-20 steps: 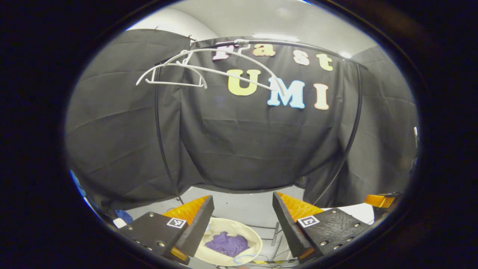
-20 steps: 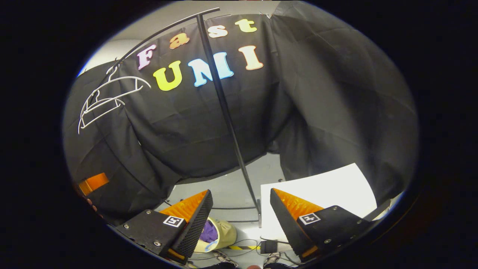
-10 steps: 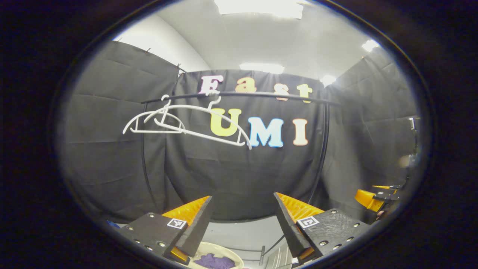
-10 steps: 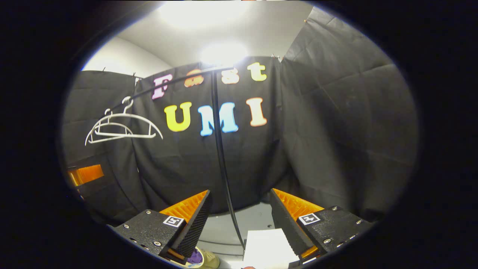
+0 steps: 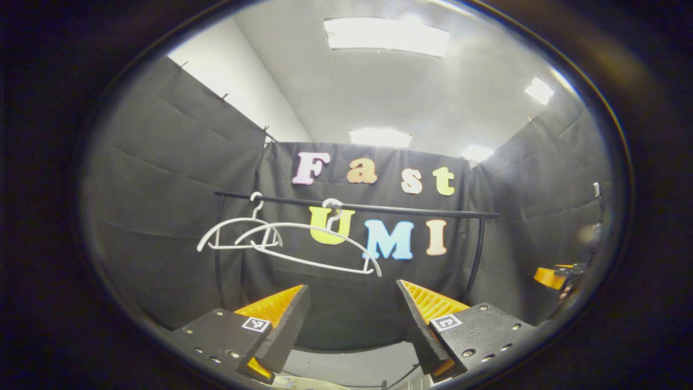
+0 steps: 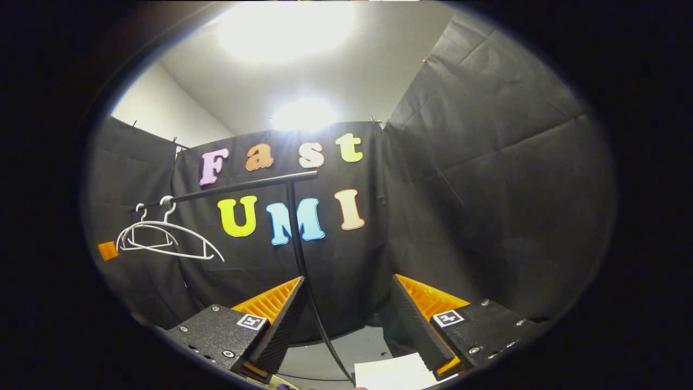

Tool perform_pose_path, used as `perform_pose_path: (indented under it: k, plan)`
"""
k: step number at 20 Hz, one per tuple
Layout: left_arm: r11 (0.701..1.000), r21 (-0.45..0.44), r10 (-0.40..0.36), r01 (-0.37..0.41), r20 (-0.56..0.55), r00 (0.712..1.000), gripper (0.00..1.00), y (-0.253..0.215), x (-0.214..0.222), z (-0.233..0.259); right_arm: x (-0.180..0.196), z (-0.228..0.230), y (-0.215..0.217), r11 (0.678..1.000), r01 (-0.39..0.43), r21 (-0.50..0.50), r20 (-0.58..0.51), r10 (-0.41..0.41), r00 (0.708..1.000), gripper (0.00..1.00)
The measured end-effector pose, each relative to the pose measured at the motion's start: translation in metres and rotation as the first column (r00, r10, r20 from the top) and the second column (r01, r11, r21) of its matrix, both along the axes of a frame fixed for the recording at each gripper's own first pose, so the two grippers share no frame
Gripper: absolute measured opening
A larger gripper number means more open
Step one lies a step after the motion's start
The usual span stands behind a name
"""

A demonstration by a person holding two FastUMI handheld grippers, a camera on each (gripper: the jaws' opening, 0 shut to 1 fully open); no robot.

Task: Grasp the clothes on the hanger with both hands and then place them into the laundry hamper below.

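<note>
Ahead of the left gripper (image 5: 352,303) and above its fingertips, two bare white hangers (image 5: 287,244) hang side by side on the black rail (image 5: 379,207) of the clothes rack; the nearer one tilts down to the right, the farther one sits just behind it to the left. This gripper's two orange-faced fingers stand wide apart with nothing between them. At the bottom edge below the left finger a pale sliver shows, perhaps the hamper's rim, but I cannot tell. Far off to its right, an orange part of the right gripper (image 5: 552,276) shows at the edge.

In the right gripper view, the right gripper (image 6: 346,309) is likewise spread wide and holds nothing. The rack's upright post (image 6: 298,244) rises between its fingers, slightly nearer the left one, and the hangers (image 6: 162,238) hang well off to its upper left. A white sheet (image 6: 395,374) lies low between the fingers, beside the right one. No garment can be made out on either hanger.
</note>
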State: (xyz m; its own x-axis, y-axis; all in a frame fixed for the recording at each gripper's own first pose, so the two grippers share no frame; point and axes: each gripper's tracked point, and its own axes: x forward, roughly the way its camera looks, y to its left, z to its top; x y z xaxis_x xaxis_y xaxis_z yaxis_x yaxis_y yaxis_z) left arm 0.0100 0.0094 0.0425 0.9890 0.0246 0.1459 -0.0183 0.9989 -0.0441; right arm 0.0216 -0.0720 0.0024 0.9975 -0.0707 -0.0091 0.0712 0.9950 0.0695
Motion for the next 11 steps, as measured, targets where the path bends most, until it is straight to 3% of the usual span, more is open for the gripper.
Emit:
perform_pose_path:
  k: [1,2,3,6,10,11]
  plan:
    - [1.0,-0.006,0.016,-0.016,-0.001,1.0,0.96,0.015,-0.002,-0.007,-0.006,0.002,-0.01,0.999,0.033,-0.008,0.015,-0.033,0.999,0.95]
    - [0.999,-0.028,0.029,-0.029,-0.007,1.0,0.96,0.029,-0.005,-0.014,-0.011,0.006,-0.021,0.998,0.066,-0.014,0.032,-0.065,0.997,0.91]
    - [0.998,-0.052,0.029,-0.029,-0.01,1.0,0.96,0.039,-0.008,-0.02,-0.014,0.009,-0.028,0.996,0.088,-0.021,0.052,-0.087,0.995,0.95]
    - [0.997,-0.069,0.026,-0.026,-0.012,1.0,0.91,0.067,-0.017,-0.028,-0.021,0.013,-0.037,0.99,0.135,-0.043,0.065,-0.132,0.989,0.95]
    - [0.998,-0.035,0.054,-0.054,-0.012,0.998,0.91,0.096,-0.011,-0.017,-0.03,0.018,-0.027,0.99,0.134,-0.042,0.063,-0.131,0.989,0.95]
    - [0.998,-0.033,0.054,-0.055,-0.017,0.998,0.96,0.098,-0.005,-0.014,-0.032,0.02,-0.026,0.99,0.132,-0.046,0.062,-0.129,0.99,0.95]
